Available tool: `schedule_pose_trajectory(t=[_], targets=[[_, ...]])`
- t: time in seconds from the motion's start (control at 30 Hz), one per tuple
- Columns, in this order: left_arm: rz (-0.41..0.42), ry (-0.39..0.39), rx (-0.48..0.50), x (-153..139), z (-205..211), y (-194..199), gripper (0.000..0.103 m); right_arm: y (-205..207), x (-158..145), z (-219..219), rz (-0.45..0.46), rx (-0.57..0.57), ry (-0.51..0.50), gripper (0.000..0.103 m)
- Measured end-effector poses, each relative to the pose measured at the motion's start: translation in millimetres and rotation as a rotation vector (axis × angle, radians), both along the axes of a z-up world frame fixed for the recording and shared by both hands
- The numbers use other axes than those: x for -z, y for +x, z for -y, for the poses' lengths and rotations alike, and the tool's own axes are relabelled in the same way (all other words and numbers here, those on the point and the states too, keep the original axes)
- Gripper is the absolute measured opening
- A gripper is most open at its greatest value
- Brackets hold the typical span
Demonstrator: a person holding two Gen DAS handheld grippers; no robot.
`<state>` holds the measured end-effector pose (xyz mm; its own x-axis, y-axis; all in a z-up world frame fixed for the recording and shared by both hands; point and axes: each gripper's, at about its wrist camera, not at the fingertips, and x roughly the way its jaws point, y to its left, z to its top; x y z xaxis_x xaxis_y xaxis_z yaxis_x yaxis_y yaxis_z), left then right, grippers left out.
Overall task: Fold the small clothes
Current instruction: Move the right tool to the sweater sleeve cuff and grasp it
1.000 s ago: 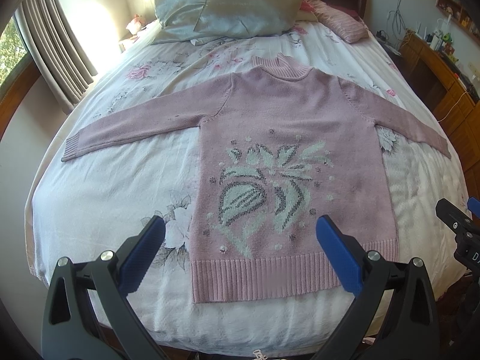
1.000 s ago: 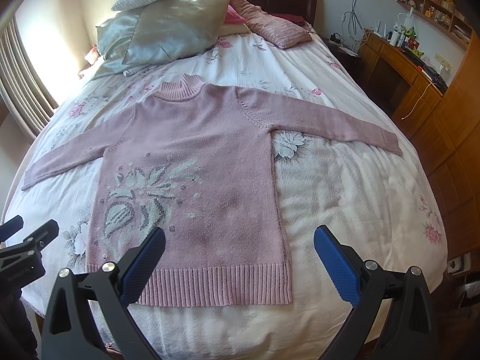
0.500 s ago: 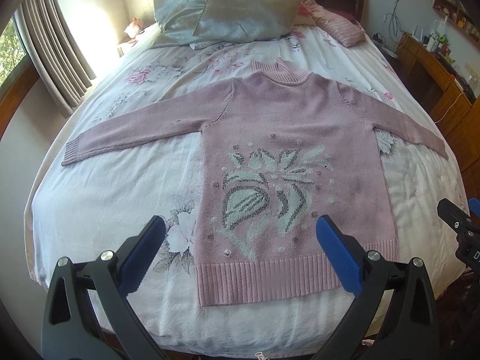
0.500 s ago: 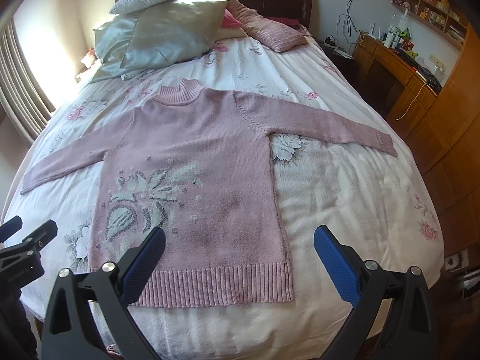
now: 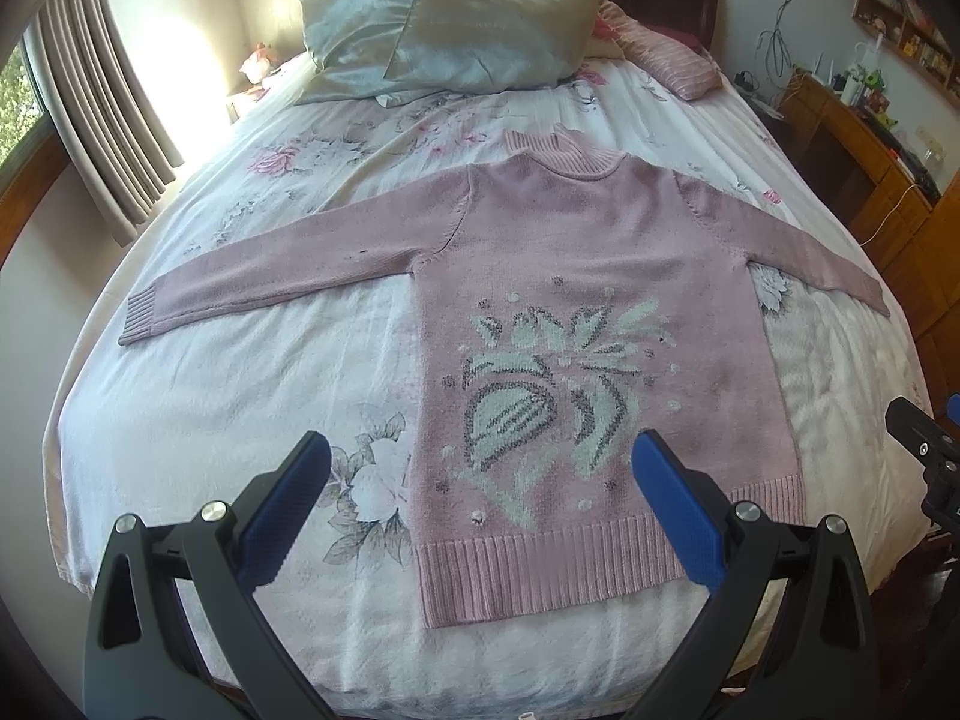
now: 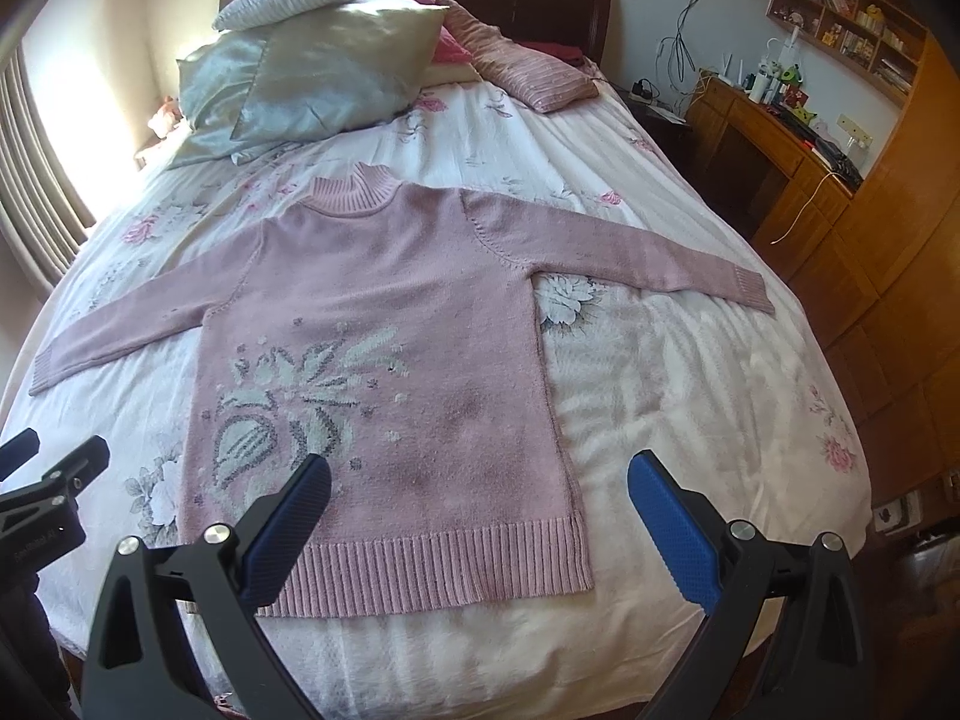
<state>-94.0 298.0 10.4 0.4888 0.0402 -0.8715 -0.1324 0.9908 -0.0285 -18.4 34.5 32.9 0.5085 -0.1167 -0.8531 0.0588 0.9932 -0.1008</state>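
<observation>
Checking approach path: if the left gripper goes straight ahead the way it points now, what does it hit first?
Most likely the pink sweater: the open left gripper frames its lower front and ribbed hem, with nothing between. The sweater lies flat on the bed. Depth is unclear through the fisheye.

The pink sweater point(image 5: 588, 276) lies flat across the middle of the bed point(image 5: 210, 408), both sleeves spread sideways, nothing resting on it. Bare bedspread is open on each side of its body below the sleeves, and along the foot edge beneath the ribbed hem. The left gripper point(image 5: 480, 510) and right gripper point(image 6: 480, 516) hang above that foot edge with jaws spread wide, clear of the fabric. Toward the head, a pile of pillows point(image 6: 312, 72) blocks the far end, with a strip of free sheet between it and the collar. A wooden desk point(image 6: 774, 138) and cabinets point(image 6: 888, 276) close in the bed's right side; curtains point(image 5: 102, 120) stand at the left.
</observation>
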Motion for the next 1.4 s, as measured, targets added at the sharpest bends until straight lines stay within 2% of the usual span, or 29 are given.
schedule_pose_trajectory(t=[0.13, 0.23, 0.43, 0.7, 0.93, 1.03, 1.13, 1.23, 1.4], targets=[[0.013, 0.003, -0.006, 2.3, -4.6, 3.1, 0.1, 0.7, 0.0, -1.4, 0.014, -0.01, 0.0, 0.099], [0.005, 0.007, -0.024, 2.7, -3.7, 11.7, 0.1, 6.7, -3.2, 3.9, 0.041, -0.011, -0.046, 0.099], [0.061, 0.025, -0.053, -16.8, 18.5, 31.4, 0.1, 25.6, -31.4, 31.0, 0.104, -0.05, -0.073, 0.099], [0.114, 0.057, -0.094, -36.7, 100.2, 73.4, 0.1, 61.7, -51.9, 106.8, 0.16, -0.119, -0.027, 0.099], [0.123, 0.061, -0.13, -27.4, 190.9, 126.9, 0.1, 107.2, -49.1, 207.9, 0.18, -0.143, -0.027, 0.099], [0.127, 0.058, -0.139, -14.6, 224.0, 151.5, 0.1, 131.2, -33.1, 252.1, 0.168, -0.134, -0.034, 0.099], [0.128, 0.051, -0.141, 3.2, 250.5, 175.7, 0.1, 158.5, -3.2, 295.6, 0.143, -0.108, -0.038, 0.099], [0.112, 0.029, -0.128, 24.0, 267.3, 201.1, 0.1, 196.2, 43.5, 351.6, 0.072, -0.035, -0.007, 0.099], [0.071, 0.048, -0.102, 54.8, 280.5, 238.6, 0.1, 263.3, 139.3, 466.2, -0.084, 0.131, 0.013, 0.099]])
